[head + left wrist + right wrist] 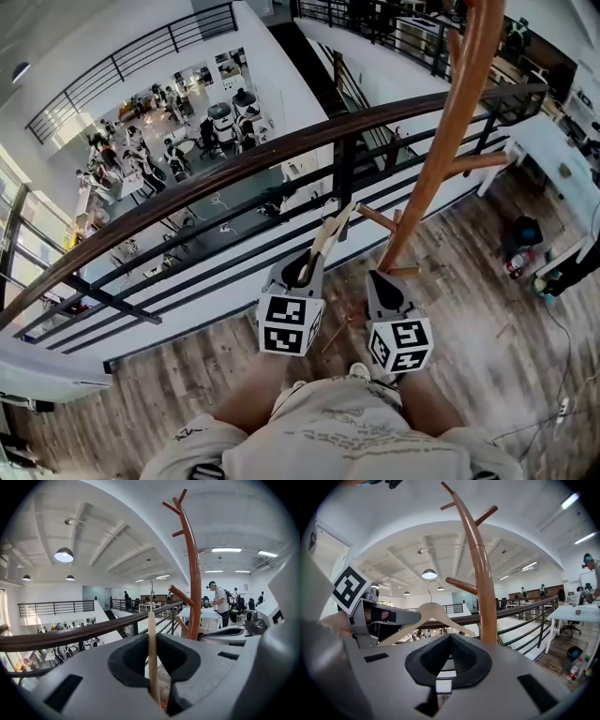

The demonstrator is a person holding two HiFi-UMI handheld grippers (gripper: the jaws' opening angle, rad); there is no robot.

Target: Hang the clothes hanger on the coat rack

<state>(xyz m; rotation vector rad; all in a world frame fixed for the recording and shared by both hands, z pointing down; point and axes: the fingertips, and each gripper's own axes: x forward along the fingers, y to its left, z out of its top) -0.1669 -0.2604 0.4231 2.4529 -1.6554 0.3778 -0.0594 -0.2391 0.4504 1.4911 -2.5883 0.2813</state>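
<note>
The left gripper is closed on a pale wooden hanger. In the left gripper view the left gripper shows the hanger edge-on as a thin upright strip pinched between the dark pads. The right gripper is held just beside the left one, a little lower in the head view. In its own view the right gripper has its jaws drawn together at the tips with nothing between them.

From the right gripper view the hanger hangs out of the left gripper, its shoulders sloping down to both sides and its wire hook rising above. It is near the coat rack but not touching any of its pegs.

The coat rack is a brown wooden pole with short pegs angled upward, standing on the wood floor just in front of both grippers. Behind it runs a dark railing with a rounded wooden top rail. Past the railing lies a lower level with people and equipment, too small to tell apart. In the left gripper view a person stands far off by white tables.
</note>
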